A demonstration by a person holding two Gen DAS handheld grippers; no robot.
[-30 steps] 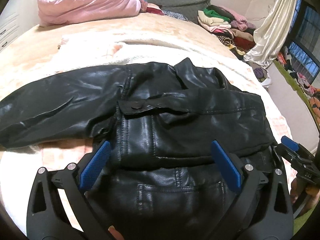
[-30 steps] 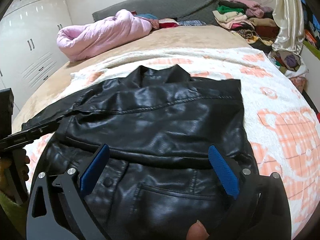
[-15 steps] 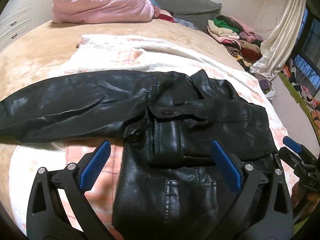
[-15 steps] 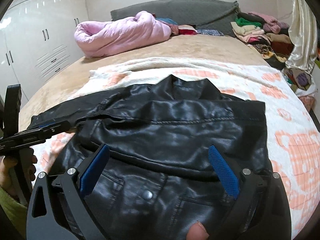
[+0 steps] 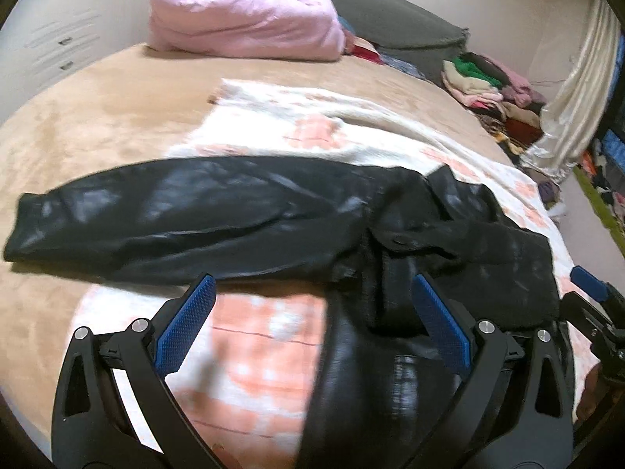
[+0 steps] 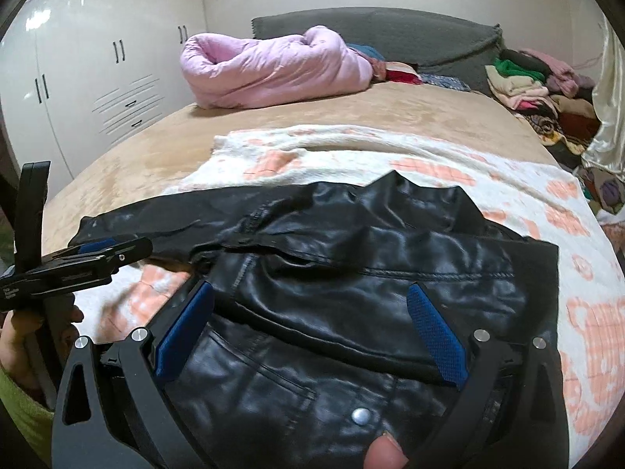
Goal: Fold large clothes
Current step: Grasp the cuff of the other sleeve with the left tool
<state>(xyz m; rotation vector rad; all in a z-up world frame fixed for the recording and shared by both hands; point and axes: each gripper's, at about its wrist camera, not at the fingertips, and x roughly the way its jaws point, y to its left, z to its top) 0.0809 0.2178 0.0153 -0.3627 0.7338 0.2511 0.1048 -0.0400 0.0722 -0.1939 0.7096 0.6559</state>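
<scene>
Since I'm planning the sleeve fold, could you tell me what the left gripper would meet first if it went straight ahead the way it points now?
Most likely the black jacket's sleeve, lying across the path just beyond the open left gripper. Depth is uncertain, and the patterned blanket lies underneath.

I see a tan plush bed (image 6: 351, 113): a rolled pink quilt (image 6: 273, 70) by its head edge, a white-and-orange patterned blanket (image 6: 508, 187) mid-bed, apparently fleece.

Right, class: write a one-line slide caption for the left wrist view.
Open left claw above a black leather jacket, one sleeve stretched out flat across the bed.
</scene>
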